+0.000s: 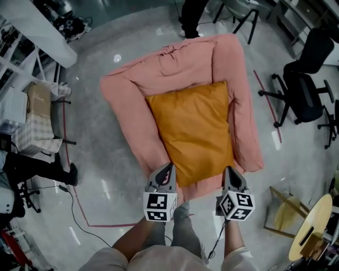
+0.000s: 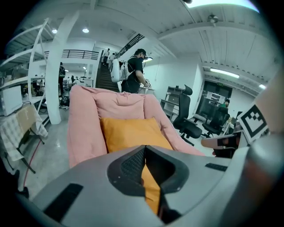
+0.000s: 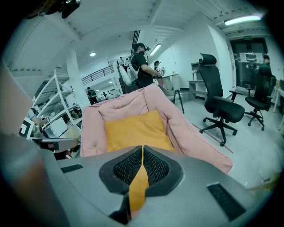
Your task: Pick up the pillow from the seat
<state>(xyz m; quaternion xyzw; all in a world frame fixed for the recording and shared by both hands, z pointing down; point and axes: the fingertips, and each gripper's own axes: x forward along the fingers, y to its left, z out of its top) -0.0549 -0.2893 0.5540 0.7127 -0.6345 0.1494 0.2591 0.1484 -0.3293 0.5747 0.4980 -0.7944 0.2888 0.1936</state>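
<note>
An orange pillow (image 1: 190,129) lies flat on the pink padded seat (image 1: 124,108) on the floor. My left gripper (image 1: 167,168) is shut on the pillow's near left corner, and my right gripper (image 1: 232,170) is shut on its near right corner. In the left gripper view, orange fabric of the pillow (image 2: 128,133) runs into the closed jaws of the left gripper (image 2: 144,153). The right gripper view shows the same: the right gripper (image 3: 142,153) pinches a strip of the pillow (image 3: 135,131). The pink seat (image 3: 93,124) rises around the cushion on three sides.
Black office chairs (image 1: 306,87) stand to the right of the seat. A person (image 1: 192,15) stands behind it. A cloth-draped box (image 1: 33,124) is at the left, a round wooden table (image 1: 312,225) at the lower right. Red tape (image 1: 79,209) and a cable cross the floor.
</note>
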